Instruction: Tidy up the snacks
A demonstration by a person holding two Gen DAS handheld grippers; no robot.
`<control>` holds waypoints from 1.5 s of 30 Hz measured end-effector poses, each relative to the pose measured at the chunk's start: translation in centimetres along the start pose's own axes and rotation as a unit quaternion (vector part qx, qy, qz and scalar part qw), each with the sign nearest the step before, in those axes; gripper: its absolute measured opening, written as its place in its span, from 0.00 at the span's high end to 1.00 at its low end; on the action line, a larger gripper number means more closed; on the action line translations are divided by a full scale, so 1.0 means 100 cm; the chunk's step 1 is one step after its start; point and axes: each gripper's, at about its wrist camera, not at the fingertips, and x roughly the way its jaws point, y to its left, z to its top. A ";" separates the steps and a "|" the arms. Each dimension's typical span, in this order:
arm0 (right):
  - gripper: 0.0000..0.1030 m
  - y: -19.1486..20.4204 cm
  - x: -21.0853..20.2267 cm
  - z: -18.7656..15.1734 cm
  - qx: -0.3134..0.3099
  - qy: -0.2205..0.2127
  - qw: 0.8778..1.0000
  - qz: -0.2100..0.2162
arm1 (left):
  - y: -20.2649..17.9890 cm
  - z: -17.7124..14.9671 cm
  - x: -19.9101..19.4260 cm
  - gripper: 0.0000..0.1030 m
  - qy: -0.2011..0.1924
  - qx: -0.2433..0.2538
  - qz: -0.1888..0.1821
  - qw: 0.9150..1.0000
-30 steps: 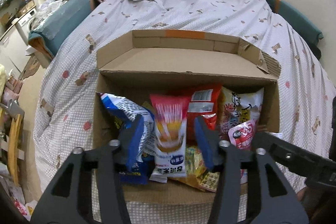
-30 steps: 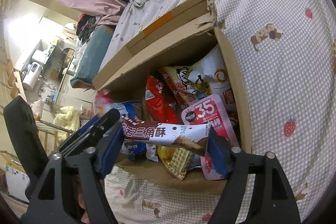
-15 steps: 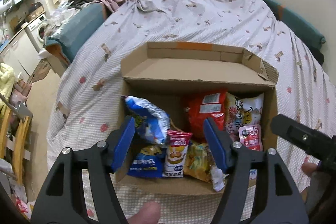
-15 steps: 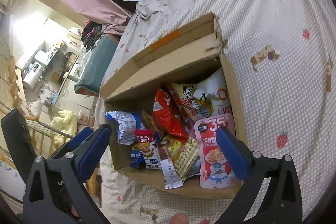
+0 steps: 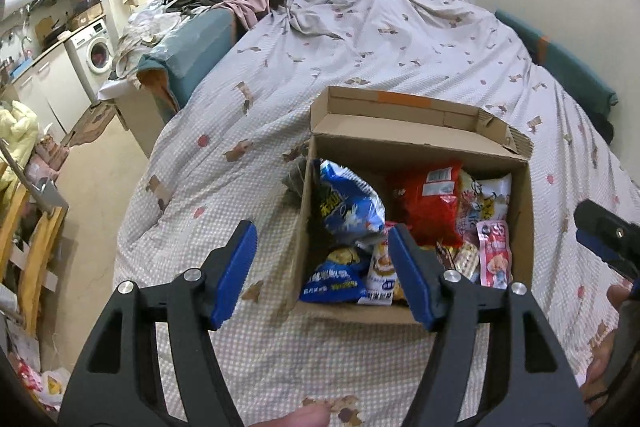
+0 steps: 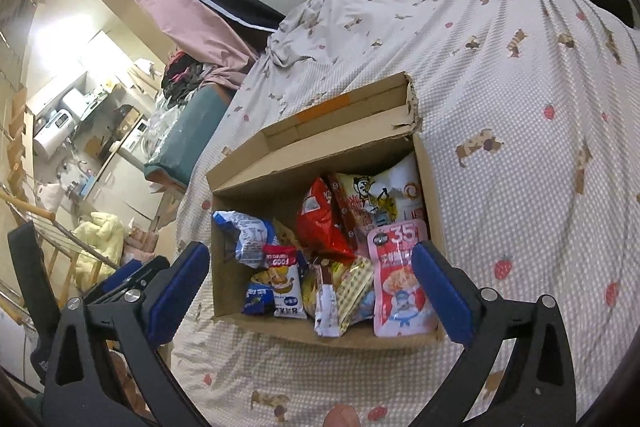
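Now your 2 grippers hang clear of the open brown cardboard box (image 6: 434, 195) of bagged snacks (image 6: 320, 223), probably so you can judge the arrangement. Your left gripper (image 5: 320, 259) is parted and empty; your right gripper (image 6: 310, 287) is spread wide, also empty. You have the box sitting on a soft checked bedspread (image 6: 520, 87) on a bed, with a cluttered kitchen corner and washing machine (image 5: 98, 53) beyond.

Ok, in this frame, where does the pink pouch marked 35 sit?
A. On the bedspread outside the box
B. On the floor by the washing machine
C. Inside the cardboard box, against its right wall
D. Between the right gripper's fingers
C: the pink pouch lies inside the cardboard box, beside its right wall, and the right gripper is open and empty.
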 end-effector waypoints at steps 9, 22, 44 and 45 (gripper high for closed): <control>0.00 0.023 -0.027 -0.024 -0.021 -0.007 0.999 -0.032 | 0.031 -0.041 -0.036 0.28 -0.015 -0.001 -0.018 1.000; 0.00 0.053 -0.053 -0.081 -0.081 -0.013 0.993 -0.088 | 0.060 -0.085 -0.054 0.27 0.009 -0.047 -0.055 0.997; 0.00 0.048 -0.034 -0.128 -0.122 -0.049 0.979 -0.155 | 0.048 -0.105 -0.051 0.00 -0.032 -0.025 -0.039 0.998; 0.00 0.047 -0.034 -0.128 -0.122 -0.050 0.978 -0.161 | 0.048 -0.105 -0.050 0.00 -0.029 -0.020 -0.030 0.999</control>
